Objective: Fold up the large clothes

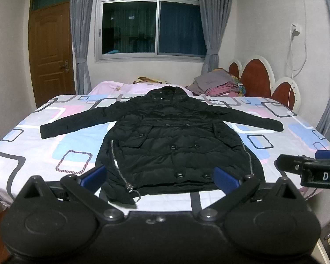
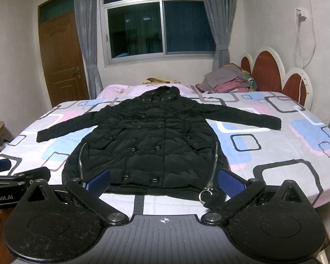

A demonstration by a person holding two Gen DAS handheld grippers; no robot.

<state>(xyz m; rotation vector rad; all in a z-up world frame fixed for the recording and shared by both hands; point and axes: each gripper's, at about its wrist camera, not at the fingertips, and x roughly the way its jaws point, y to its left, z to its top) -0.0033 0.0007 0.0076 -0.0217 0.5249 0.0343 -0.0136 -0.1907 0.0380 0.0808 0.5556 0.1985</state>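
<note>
Black coat (image 1: 171,140) flat on bed (image 1: 33,145); left claw (image 1: 165,176), right claw (image 2: 165,181) both wide, holding nothing

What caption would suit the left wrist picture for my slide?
Open left gripper poised at the hem of a black hooded coat spread flat on a patterned bed.

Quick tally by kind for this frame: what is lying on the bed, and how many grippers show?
Black coat, spread flat: 1
Pile of folded clothes at the bed's far end: 1
Grippers, both open: 2, the left gripper and the right gripper
Total: 4
</note>
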